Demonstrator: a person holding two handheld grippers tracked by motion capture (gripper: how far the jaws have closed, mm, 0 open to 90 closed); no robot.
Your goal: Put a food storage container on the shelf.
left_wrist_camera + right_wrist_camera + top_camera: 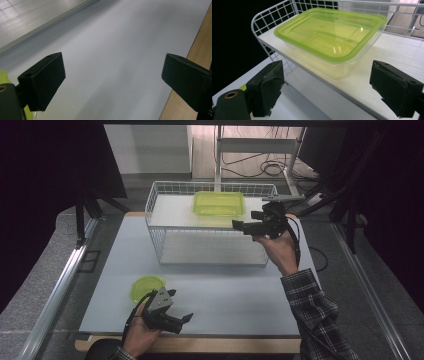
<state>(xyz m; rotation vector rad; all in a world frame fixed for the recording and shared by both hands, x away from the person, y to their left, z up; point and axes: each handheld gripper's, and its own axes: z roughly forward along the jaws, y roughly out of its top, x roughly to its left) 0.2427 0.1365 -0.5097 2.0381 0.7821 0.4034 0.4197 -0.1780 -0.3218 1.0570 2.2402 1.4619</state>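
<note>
Table: pale grey rectangular tabletop [215,295] with a light wooden edge along the person's side, carrying everything else.
Rack: white wire basket shelf [165,195] with a flat white upper board and a lower level, standing at the far middle of the tabletop.
Container: clear rectangular plastic box with a lime-green lid [219,203] sitting flat on the rack's upper board, toward its far side; in the right gripper view the box [329,37] lies ahead of the jaws, between their lines but beyond their tips, touched by neither.
Right gripper: black two-jaw tool [239,225] held level at the rack's right front corner, pointing left toward the container and stopping short of it; its jaws stand wide apart with nothing between the pads, which look worn and frayed.
Left gripper: black two-jaw tool [187,318] resting low near the front edge of the tabletop, pointing right; its jaws are spread wide over bare tabletop, gripping nothing.
Round lid: small lime-green circular plastic piece [147,287] lying flat on the tabletop just beyond the left gripper, a sliver of it showing at the lower left corner of the left gripper view.
</note>
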